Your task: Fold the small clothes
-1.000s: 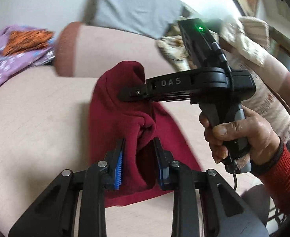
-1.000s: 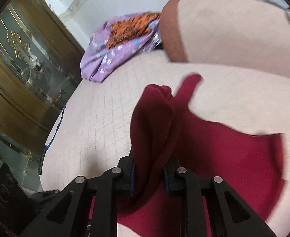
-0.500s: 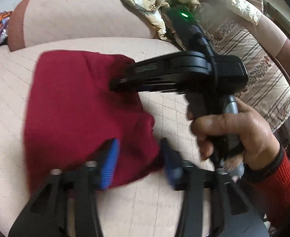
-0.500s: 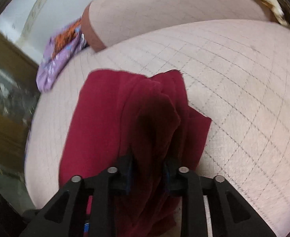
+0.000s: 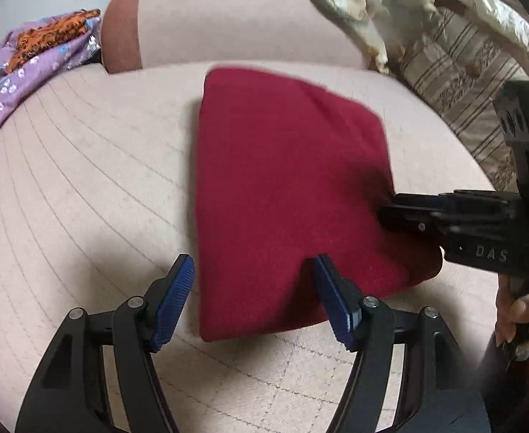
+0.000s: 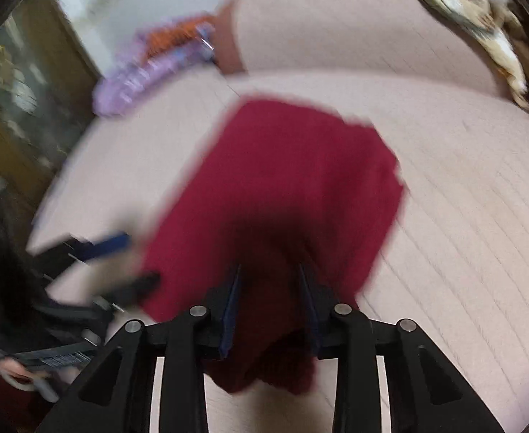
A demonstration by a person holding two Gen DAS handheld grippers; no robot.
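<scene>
On the bed: red garment (image 5: 286,195) lay folded flat on the quilted pink cover (image 5: 84,180).
Left gripper (image 5: 253,299): jaws spread wide, blue pads either side of the near edge, gripping nothing.
Right gripper (image 6: 269,310): jaws part-closed with red cloth between them; blur hid whether they pinched.
Back left: purple floral cloth (image 5: 30,61) lay well apart.

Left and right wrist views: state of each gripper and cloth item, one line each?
left gripper: open, fingers either side of the red cloth's near edge.
right gripper: looks part open, cloth between fingers; blurred, grip unclear.
red cloth: folded, lying flat on the cushion.
purple floral cloth: bunched at far left.
patterned cream fabric: crumpled on the backrest.
</scene>
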